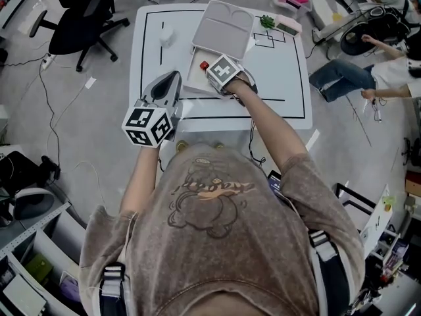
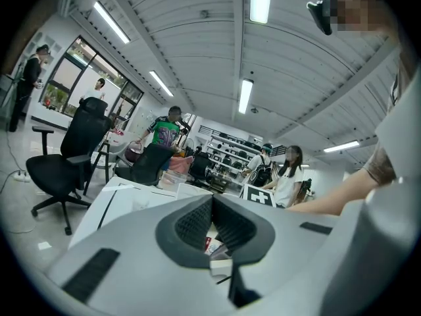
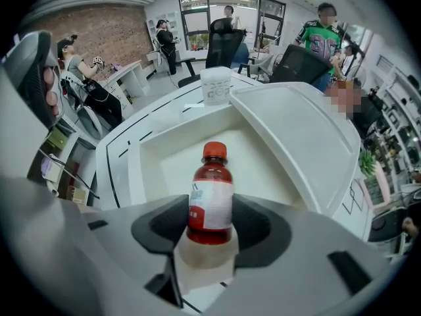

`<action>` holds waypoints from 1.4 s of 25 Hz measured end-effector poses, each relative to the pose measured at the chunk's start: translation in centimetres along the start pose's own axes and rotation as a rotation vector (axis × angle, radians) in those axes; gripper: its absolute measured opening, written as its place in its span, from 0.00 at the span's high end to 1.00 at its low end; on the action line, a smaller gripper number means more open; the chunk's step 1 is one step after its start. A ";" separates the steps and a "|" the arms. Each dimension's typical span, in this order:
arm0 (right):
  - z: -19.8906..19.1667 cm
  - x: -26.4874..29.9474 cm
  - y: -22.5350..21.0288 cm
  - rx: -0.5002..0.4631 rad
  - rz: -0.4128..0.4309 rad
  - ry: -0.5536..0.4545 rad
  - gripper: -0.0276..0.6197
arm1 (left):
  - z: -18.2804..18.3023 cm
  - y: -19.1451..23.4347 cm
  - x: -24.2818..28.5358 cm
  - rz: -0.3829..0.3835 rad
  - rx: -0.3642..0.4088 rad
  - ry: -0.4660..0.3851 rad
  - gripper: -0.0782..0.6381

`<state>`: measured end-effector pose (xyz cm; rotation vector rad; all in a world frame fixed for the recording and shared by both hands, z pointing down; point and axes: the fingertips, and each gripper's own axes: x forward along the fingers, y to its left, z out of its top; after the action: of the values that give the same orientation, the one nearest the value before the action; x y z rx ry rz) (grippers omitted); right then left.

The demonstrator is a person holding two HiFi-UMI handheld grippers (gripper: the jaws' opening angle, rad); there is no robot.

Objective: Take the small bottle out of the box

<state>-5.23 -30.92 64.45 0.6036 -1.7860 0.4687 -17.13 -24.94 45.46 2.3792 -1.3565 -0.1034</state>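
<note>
In the head view, a white box (image 1: pixel 195 78) with its lid (image 1: pixel 223 26) thrown back is seen near the middle of the white table (image 1: pixel 289 78). The red cap of the small bottle (image 1: pixel 204 65) shows inside the box, close to its left wall. The right gripper (image 1: pixel 213 71) is reached down into the box over the bottle. The left gripper (image 1: pixel 173 78) is held above the table's near edge, apart from the box.

In the left gripper view, the left gripper (image 2: pixel 212 219) is seen with its ribbed pads brought together, and nothing is held between them.

In the right gripper view, the small bottle (image 3: pixel 210 199) stands upright inside the box (image 3: pixel 141 176), just within its near wall, with the open lid (image 3: pixel 302 137) to the right. The right gripper (image 3: pixel 210 226) is closed about halfway, and both pads are laid against the bottle's lower body and label. Whether the bottle's base has left the box floor cannot be told, since it is hidden by the jaws.

The step in hand is judged to be the grasp. A straight lift is called for next, so that the near wall is cleared before the bottle is carried to bare table, perhaps by the clear cup (image 3: pixel 216 85) toward the far edge.
</note>
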 end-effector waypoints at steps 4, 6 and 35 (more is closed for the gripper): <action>0.8 -1.5 0.0 -0.026 -0.011 -0.053 0.63 | 0.0 -0.2 0.2 -0.001 0.003 0.002 0.88; 1.4 -2.5 -0.1 -0.037 -0.021 -0.084 0.63 | 0.0 -0.4 0.4 -0.003 0.006 0.004 0.88; 1.4 -25.9 -4.3 0.059 -0.119 -0.943 0.63 | 0.6 -6.6 2.4 -0.058 0.066 0.005 0.88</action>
<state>2.36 -30.82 39.30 1.0789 -2.5997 0.1429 -10.66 -24.20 42.72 2.4727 -1.3082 -0.0699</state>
